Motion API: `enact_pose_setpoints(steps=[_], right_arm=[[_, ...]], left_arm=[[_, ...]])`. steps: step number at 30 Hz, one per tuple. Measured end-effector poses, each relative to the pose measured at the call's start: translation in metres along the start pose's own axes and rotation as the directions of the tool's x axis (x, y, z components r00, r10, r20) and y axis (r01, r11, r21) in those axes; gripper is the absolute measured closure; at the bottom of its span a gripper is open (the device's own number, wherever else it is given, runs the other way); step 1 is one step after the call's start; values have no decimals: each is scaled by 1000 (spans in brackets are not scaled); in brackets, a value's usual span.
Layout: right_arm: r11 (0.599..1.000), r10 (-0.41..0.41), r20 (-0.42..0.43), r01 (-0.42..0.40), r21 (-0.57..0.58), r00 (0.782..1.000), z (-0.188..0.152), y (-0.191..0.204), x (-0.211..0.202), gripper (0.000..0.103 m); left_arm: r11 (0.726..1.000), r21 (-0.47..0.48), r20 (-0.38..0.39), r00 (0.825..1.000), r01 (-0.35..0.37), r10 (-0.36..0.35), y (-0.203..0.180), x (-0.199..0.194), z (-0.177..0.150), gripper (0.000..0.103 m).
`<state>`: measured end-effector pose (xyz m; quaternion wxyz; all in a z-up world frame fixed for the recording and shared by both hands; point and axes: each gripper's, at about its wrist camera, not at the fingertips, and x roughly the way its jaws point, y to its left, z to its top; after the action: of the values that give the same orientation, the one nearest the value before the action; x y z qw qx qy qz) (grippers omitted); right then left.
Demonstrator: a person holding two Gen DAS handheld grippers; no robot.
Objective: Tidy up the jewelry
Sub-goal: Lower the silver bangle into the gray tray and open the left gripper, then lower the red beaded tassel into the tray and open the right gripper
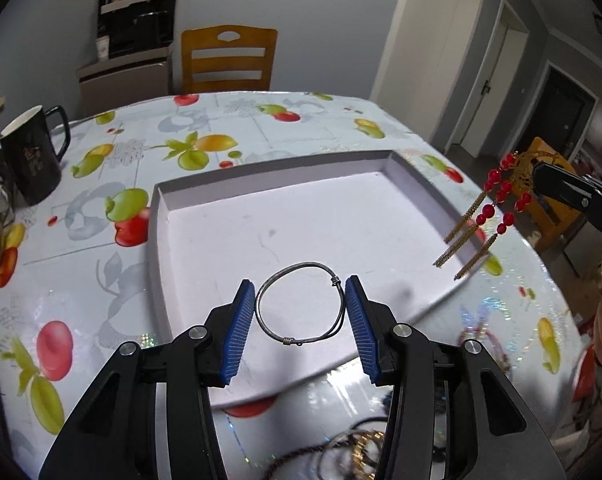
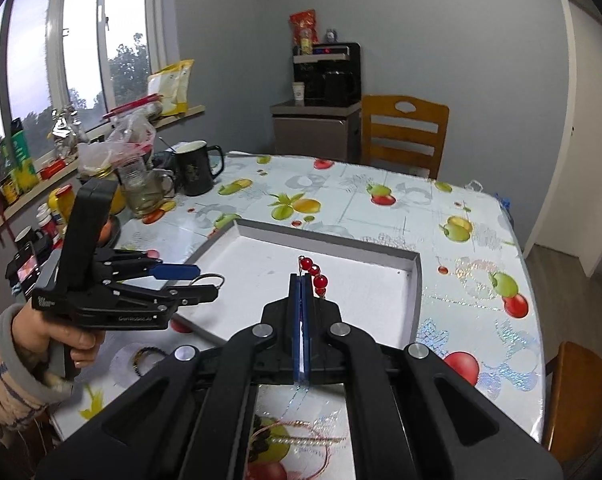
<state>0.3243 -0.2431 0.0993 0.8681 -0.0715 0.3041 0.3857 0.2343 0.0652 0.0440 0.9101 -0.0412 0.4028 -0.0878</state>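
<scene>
A shallow white tray with grey walls (image 1: 159, 216) lies on the fruit-print table; it also shows in the right wrist view (image 2: 415, 280). My left gripper (image 1: 301, 294) is open, its blue pads on either side of a silver wire bangle (image 1: 263, 320); the bangle looks to lie in the tray's near part. My right gripper (image 2: 302, 280) is shut on a red-bead ornament (image 2: 315, 274) with gold tassels, held in the air over the tray's right edge (image 1: 497, 200). The left gripper also shows in the right wrist view (image 2: 193, 280).
A black mug (image 1: 31, 156) and a glass cup (image 2: 143, 188) stand at the table's left. More jewelry lies on the table near me, including a dark bead bracelet (image 2: 141, 356) and chains (image 1: 361, 444). A wooden chair (image 1: 229, 60) stands behind the table.
</scene>
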Motion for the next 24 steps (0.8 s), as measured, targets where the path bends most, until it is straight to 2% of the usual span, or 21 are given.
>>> enact_pose_setpoints(steps=[9, 17, 22, 24], right_arm=[[997, 13, -126, -3, 77, 992, -21, -23, 56, 102], [998, -9, -203, 22, 65, 979, -44, -25, 83, 102], [998, -23, -226, 36, 52, 974, -52, -26, 91, 102], [998, -26, -232, 37, 47, 972, -54, -26, 91, 102]], left_arm=[[1000, -2, -42, 999, -29, 29, 8, 30, -7, 55], [999, 6, -56, 997, -50, 51, 11, 38, -12, 53], [998, 22, -43, 997, -62, 63, 7, 35, -14, 40], [998, 29, -31, 998, -62, 63, 5, 31, -14, 30]])
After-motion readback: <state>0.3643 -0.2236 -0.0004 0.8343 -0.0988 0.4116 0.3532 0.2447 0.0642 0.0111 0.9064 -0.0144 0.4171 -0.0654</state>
